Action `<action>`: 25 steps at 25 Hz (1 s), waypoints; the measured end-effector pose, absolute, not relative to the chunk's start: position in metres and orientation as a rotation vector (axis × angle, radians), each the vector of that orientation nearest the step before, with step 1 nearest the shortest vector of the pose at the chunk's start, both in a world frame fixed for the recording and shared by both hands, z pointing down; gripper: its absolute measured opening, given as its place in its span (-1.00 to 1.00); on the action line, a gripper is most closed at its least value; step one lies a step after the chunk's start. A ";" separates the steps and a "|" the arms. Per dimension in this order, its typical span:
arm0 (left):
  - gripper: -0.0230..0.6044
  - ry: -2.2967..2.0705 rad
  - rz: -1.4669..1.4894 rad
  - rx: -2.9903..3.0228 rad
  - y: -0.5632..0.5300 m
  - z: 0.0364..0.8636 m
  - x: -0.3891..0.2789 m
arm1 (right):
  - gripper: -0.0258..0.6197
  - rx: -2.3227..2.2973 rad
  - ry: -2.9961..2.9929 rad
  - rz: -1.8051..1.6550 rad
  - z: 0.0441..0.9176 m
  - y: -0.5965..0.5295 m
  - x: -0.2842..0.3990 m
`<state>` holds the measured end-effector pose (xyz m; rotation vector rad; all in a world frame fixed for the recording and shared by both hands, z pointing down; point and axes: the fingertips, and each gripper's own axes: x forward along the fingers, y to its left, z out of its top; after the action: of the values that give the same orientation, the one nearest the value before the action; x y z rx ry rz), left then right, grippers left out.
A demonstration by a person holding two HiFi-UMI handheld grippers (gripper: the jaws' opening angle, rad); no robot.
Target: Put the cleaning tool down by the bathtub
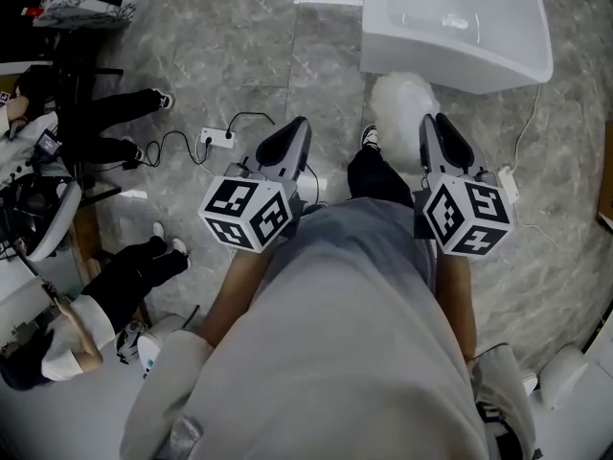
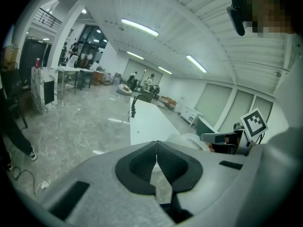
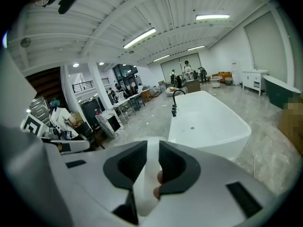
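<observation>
The white bathtub stands on the grey marble floor ahead of me, and it also fills the middle of the right gripper view. The cleaning tool is a white fluffy head on a white handle. In the head view the head hangs just in front of the tub's near wall. My right gripper is shut on the handle, which runs up between its dark pads. My left gripper is held level beside it, shut and empty, its pads meeting. The left gripper view shows the fluffy head off to the right.
A white power strip with a black cable lies on the floor ahead on the left. People's legs and shoes are at the far left beside desks. My own shoe is between the grippers. A thin cable trails right of the tub.
</observation>
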<state>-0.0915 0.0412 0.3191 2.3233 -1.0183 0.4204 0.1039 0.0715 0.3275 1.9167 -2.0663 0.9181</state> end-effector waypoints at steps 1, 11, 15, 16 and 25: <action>-0.90 -1.023 0.423 2.330 0.037 0.317 -0.086 | -0.69 1.920 -2.072 0.916 0.327 0.067 0.110; -0.90 -1.064 0.418 2.372 -0.010 0.303 -0.042 | -0.69 1.903 -2.141 0.865 0.321 0.014 0.152; -0.90 -1.068 0.408 2.378 -0.025 0.301 -0.024 | -0.69 1.878 -2.158 0.849 0.320 -0.003 0.165; -0.90 -1.069 0.404 2.378 -0.028 0.301 -0.020 | -0.69 1.870 -2.161 0.847 0.320 -0.007 0.168; -0.90 -1.119 0.377 2.348 -0.061 0.298 -0.001 | -0.69 1.811 -2.191 0.777 0.323 -0.051 0.197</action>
<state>-0.0012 -0.0605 0.2979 2.3475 -1.1186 0.3769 0.1969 -0.0514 0.3231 1.8114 -2.1906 0.7773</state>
